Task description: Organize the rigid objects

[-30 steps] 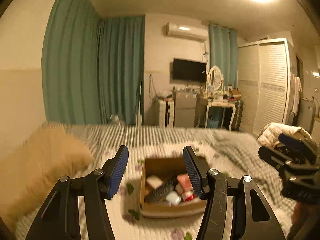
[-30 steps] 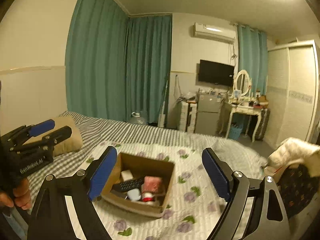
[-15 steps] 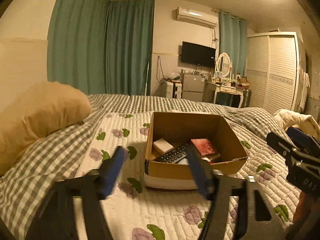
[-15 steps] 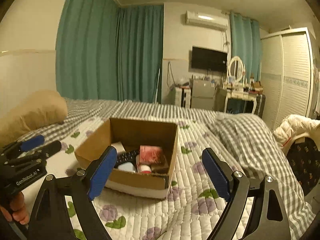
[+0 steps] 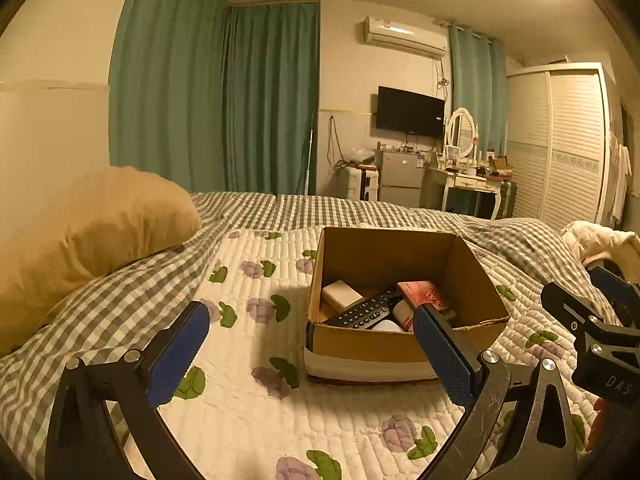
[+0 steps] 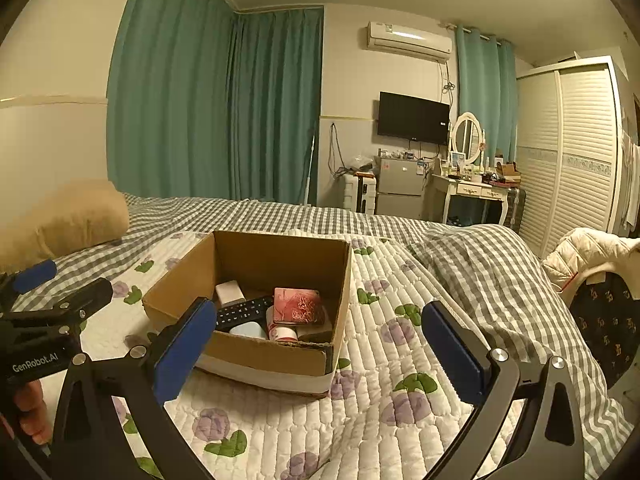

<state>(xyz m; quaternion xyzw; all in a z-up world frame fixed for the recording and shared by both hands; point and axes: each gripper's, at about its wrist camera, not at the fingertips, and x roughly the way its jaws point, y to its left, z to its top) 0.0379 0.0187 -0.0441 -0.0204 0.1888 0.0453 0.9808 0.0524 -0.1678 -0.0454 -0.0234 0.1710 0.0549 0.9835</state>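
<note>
An open cardboard box (image 5: 404, 347) sits on the quilted bed cover, also in the right wrist view (image 6: 264, 354). Inside lie a black remote (image 5: 362, 311), a white block (image 5: 341, 294), a red booklet (image 5: 425, 294) and a small white jar (image 6: 282, 332). My left gripper (image 5: 310, 354) is open and empty, low in front of the box's near left corner. My right gripper (image 6: 318, 346) is open and empty, in front of the box's near right corner. Each gripper shows at the other view's edge.
A tan pillow (image 5: 92, 224) lies at the left on the checked sheet (image 5: 100, 312). A rumpled checked blanket (image 6: 480, 276) lies right of the box. A white jacket on a chair (image 6: 592, 256) is at the far right. Fridge, dresser and wardrobe stand beyond the bed.
Both grippers have come down from a high view and closer to the box, which now looms larger. The left jaws have spread wider. The box contents have not moved.
</note>
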